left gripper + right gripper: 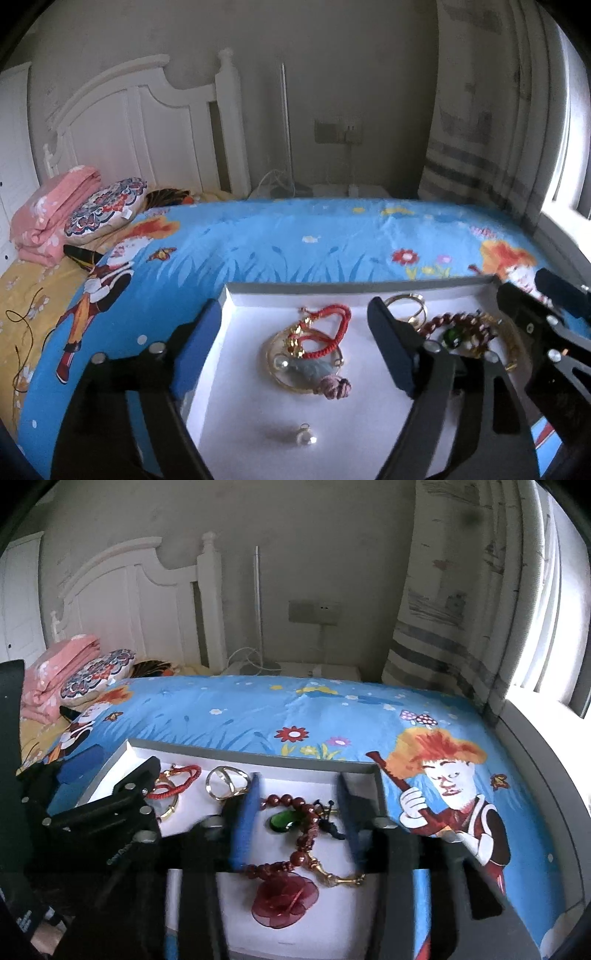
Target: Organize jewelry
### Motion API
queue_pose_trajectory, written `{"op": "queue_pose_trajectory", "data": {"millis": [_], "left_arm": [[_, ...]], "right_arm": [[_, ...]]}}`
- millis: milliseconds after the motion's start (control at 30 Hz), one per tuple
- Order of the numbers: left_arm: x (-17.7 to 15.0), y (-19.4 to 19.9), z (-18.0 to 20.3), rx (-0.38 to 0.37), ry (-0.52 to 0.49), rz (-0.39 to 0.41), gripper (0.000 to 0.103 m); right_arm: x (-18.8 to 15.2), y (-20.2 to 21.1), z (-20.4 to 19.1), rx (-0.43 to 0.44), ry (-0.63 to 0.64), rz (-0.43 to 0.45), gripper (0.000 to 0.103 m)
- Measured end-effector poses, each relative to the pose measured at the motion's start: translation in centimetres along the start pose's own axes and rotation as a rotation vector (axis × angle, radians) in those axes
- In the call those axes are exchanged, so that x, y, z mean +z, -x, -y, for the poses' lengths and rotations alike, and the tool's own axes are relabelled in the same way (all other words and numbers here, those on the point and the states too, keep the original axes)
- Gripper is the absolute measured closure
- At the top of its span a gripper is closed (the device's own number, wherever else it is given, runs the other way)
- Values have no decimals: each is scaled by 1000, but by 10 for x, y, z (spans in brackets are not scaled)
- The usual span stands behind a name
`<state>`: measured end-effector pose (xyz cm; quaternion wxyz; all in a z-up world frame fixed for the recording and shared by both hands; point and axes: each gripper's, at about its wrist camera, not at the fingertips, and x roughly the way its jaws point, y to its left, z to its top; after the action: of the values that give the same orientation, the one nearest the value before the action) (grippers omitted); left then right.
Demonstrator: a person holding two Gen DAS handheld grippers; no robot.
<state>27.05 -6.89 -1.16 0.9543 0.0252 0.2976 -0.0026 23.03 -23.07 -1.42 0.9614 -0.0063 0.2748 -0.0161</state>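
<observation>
A white tray [332, 287] lies on the bed and holds the jewelry. My left gripper [295, 314] stands open and wide over it, nothing pressed between its fingers. Just beyond them lie a red cord bracelet [327, 330] and a gold hoop pendant [295, 367] with a pink knot. A small pearl charm [306, 438] rests nearer the camera. My right gripper [299, 792] is open astride a dark red bead bracelet [295, 806] with a green stone [282, 819]; the pads do not press on it. A red fabric flower [284, 897] lies below. Gold rings [225, 781] sit left of it.
The tray [258, 755] rests on a blue cartoon-print bedspread [332, 716]. A pink folded blanket [51, 218] and a patterned cushion [105, 205] lie by the white headboard [140, 122]. Curtains and a bright window stand at the right. The two grippers are close side by side.
</observation>
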Motion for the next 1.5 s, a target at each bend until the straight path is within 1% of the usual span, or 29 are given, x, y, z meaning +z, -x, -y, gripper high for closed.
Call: {"op": "queue_pose_trajectory", "data": {"millis": [33,67,100,133,167,200,233,267,300,367,433,500,567,733,900,967,1000,1067,1133,1233,1333,1500], "left_arm": [[3,7,-3,-7,4,21,18],[4,12,-4,-6,3,34,11],[5,19,-6,-6,-3,51,8],[6,26,-7,-9,-13,67,7],[8,31,-8,-12,-26,80,5],[10,38,-8,-15,-45,92,5],[11,42,-8,-16,-59,97,5],[13,46,-8,-17,-71,98,5],[15,52,-9,-21,-79,97,5],[17,62,-11,-27,-72,106,5],[17,73,-12,-20,-72,117,5],[15,83,-11,3,-77,122,5],[10,89,-12,4,-72,126,5],[-5,97,-16,-73,-44,94,5],[-13,99,-15,-75,-41,78,5],[-17,101,-15,-79,-40,69,5],[-20,102,-14,-69,-38,66,5],[-25,103,-14,-58,-40,62,5],[-30,103,-13,-62,-38,57,5],[-33,102,-14,-79,-26,42,5],[-32,101,-16,-70,-14,32,5],[-32,98,-22,-80,7,1,5]], "right_arm": [[1,2,0,0,2,3,54],[3,4,1,1,4,5,54],[5,8,1,6,7,9,54],[6,13,1,11,11,16,51],[7,18,1,12,16,27,43],[7,22,0,11,21,38,39],[7,28,0,7,28,52,32],[8,34,0,2,37,63,29],[8,37,0,-1,45,67,27],[9,43,0,-12,63,66,21],[12,51,2,-27,66,59,19],[13,57,4,-23,52,49,19],[11,62,6,-31,38,39,19],[-3,75,11,-17,6,42,19],[-11,79,13,-34,-22,17,19],[-12,79,12,-56,-14,7,19],[-14,79,9,-70,-2,-2,19],[-20,77,6,-73,13,-21,19],[-26,76,5,-73,13,-35,19],[-32,79,4,-47,13,-29,19],[-31,83,1,-63,27,-14,19],[-29,84,2,-71,25,-19,19]]}}
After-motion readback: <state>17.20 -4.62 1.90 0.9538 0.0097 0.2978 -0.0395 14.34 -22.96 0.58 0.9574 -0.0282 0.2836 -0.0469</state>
